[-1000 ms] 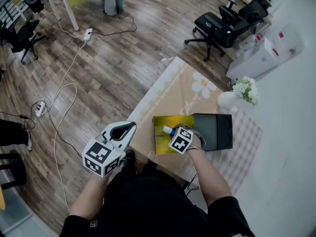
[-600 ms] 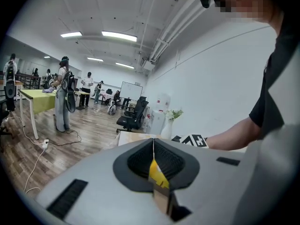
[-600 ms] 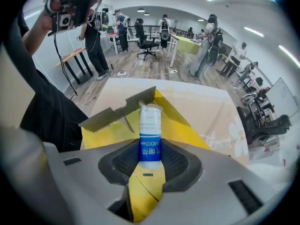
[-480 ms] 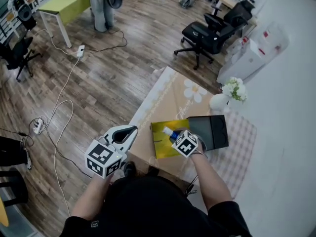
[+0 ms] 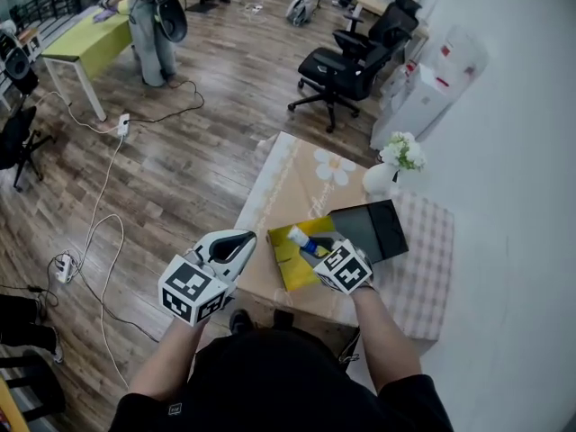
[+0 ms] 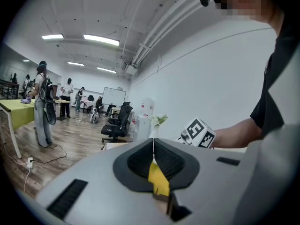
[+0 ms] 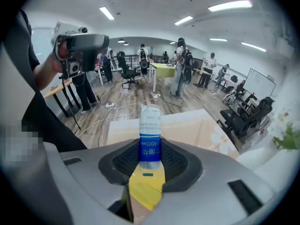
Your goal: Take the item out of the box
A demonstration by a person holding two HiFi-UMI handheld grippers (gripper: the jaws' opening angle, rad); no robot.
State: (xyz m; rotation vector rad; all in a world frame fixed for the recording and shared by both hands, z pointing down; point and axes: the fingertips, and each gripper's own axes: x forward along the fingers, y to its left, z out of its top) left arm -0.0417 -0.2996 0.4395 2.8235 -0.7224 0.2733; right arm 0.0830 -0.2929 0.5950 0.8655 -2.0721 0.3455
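A small bottle [image 5: 304,239] with a blue-and-white label sticks up at a slant over the yellow lining of the open box [image 5: 290,261]. The box's black lid [image 5: 369,229] lies back to the right. My right gripper [image 5: 319,249] is shut on the bottle, and the right gripper view shows the bottle [image 7: 150,130] squeezed between the dark pads of that gripper [image 7: 150,150]. My left gripper [image 5: 239,240] hangs left of the box, off the table's edge, holding nothing. In the left gripper view its jaws [image 6: 153,146] meet in a thin seam.
The box rests on a small table with a beige flowered cloth [image 5: 292,183] and a checked cloth [image 5: 423,259]. A white vase of flowers [image 5: 385,171] stands behind the box. A black office chair [image 5: 337,66], floor cables [image 5: 103,214] and people at a green table [image 5: 85,39] are beyond.
The head view has swung, so the table sits lower and more to the right. The right gripper has stayed at the box and the bottle now stands higher above the yellow lining. The left gripper has barely moved.
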